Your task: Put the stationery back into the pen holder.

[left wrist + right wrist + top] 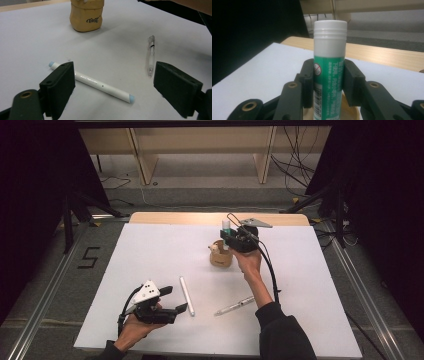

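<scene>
My right gripper is shut on a green glue stick with a white cap, held upright just above the mouth of a tan pen holder. In the right gripper view both jaws press the stick's sides, and the holder's rim shows below. My left gripper is open near the table's front left. Between its jaws in the left gripper view lies a white marker with blue ends, also seen on the sheet. A clear pen lies to the right.
A white sheet covers the table, with a wooden edge at the back. The tan holder stands beyond the marker. Black stands and cables flank the table on the floor.
</scene>
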`<state>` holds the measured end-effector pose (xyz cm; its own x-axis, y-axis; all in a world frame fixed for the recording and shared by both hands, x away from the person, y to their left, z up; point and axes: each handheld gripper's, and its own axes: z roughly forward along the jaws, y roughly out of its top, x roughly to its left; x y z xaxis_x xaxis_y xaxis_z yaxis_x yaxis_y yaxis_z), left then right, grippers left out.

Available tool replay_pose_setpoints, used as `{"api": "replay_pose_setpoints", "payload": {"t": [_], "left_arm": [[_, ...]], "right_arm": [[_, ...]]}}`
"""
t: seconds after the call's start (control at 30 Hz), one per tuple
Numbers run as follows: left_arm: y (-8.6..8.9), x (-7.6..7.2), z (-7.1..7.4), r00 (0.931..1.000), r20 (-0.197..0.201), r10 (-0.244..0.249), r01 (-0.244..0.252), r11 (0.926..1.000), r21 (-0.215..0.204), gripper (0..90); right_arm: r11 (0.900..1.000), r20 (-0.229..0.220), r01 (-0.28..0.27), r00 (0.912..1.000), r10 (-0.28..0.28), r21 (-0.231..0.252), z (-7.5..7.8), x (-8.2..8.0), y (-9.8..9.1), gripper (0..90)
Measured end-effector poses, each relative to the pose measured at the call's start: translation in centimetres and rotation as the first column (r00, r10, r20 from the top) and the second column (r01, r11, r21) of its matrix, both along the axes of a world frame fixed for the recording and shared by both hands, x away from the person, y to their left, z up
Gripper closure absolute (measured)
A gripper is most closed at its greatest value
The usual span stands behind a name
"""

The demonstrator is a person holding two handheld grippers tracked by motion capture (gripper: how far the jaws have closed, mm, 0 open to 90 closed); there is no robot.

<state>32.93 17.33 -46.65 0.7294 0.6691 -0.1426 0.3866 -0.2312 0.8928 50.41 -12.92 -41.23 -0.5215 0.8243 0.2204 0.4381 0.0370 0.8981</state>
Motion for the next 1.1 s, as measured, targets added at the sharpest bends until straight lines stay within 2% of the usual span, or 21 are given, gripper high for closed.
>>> {"api": "replay_pose_setpoints", "payload": {"t": [0.37,1.1], "left_arm": [[-0.1,0.0,-0.1,1.0000,0.000,-0.006,0.006,1.0000,0.006,16.7],[-0.1,0.0,-0.2,0.9999,-0.006,-0.009,0.009,0.9998,0.017,16.7]], "right_arm": [[0.9998,-0.019,0.016,0.9997,-0.016,-0.007,-0.9,0.7,0.2,65.7],[0.9995,-0.023,0.009,0.9997,-0.009,-0.031,-1.8,0.8,1.3,65.6]]}}
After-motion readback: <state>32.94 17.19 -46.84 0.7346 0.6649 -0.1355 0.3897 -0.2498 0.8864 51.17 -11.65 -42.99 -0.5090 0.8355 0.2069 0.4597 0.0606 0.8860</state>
